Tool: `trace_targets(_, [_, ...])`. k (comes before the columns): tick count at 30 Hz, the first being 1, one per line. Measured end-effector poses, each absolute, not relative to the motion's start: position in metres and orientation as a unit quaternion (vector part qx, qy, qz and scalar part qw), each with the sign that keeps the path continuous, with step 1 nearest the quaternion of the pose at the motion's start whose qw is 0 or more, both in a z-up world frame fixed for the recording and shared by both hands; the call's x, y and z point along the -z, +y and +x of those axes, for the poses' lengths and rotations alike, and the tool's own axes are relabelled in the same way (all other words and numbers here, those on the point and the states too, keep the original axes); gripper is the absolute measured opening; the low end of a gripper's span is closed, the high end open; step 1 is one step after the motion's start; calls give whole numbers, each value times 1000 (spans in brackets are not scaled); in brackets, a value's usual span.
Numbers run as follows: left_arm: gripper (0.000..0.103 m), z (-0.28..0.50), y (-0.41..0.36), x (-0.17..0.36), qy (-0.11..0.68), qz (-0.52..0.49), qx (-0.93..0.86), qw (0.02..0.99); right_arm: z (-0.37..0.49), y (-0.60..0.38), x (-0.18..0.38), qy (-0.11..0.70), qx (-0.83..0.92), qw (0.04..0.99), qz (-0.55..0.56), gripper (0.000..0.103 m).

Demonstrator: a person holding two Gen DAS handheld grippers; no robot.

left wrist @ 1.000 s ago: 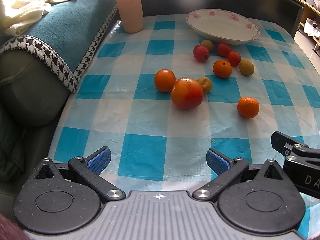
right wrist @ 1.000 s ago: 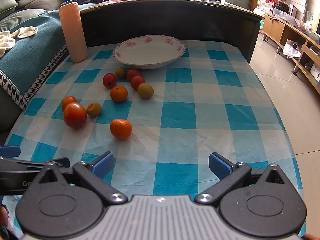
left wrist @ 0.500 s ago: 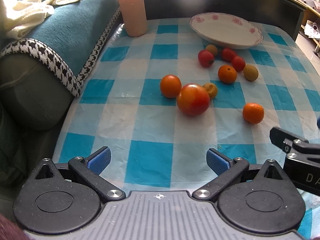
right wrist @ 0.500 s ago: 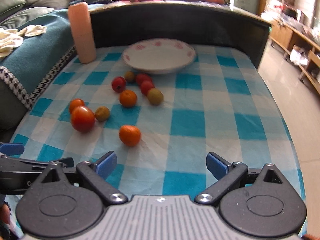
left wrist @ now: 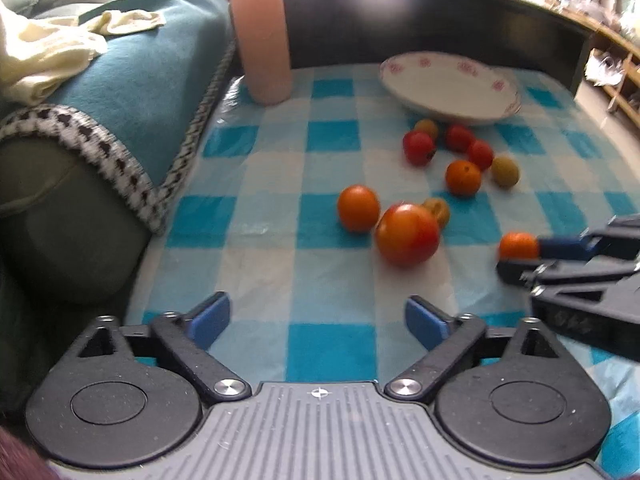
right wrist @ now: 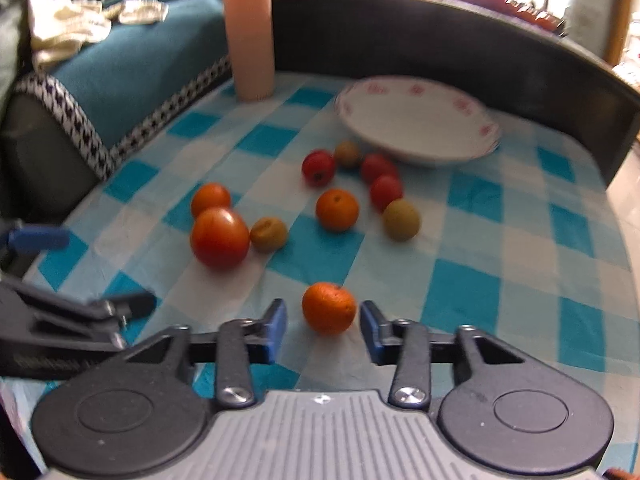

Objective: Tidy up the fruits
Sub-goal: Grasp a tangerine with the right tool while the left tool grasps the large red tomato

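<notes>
Your right gripper [right wrist: 323, 330]: jaws parted, straddling near mandarin [right wrist: 329, 307], no contact visible. Your left gripper [left wrist: 318, 316]: jaws wide apart, empty. Plate [right wrist: 416, 152] far.

Plate [right wrist: 416, 120] behind 9 fruits [right wrist: 337, 210] — cylinder [right wrist: 248, 36] left.

Each gripper is black plastic with two round discs and a grey ribbed plate between them. The left gripper [left wrist: 318, 316] and right gripper [right wrist: 323, 330] have blue pads [left wrist: 210, 318] on thin black fingers, and shiny silver screws [right wrist: 407, 393] beside the grey plate.
</notes>
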State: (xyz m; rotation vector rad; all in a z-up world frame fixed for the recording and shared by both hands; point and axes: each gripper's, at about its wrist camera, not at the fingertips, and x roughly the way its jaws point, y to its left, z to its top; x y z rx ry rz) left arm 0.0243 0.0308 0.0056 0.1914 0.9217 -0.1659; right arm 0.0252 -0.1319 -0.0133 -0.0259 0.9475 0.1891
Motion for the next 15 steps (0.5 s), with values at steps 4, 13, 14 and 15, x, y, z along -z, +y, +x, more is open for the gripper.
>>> trace_targets(4, [79, 35, 32, -4, 448, 28, 139, 882, 32, -143, 13, 471, -101, 876, 16, 32])
trace_targets(13, [69, 48, -1, 2, 439, 25, 186, 879, 32, -165, 6, 472, -97, 875, 48, 31])
trace_targets(14, [66, 51, -4, 6, 446, 27, 187, 875, 31, -167, 7, 475, -96, 874, 49, 31])
trace_targets(15, [67, 53, -7, 9, 443, 36, 179, 877, 31, -168, 9, 477, -97, 872, 52, 31])
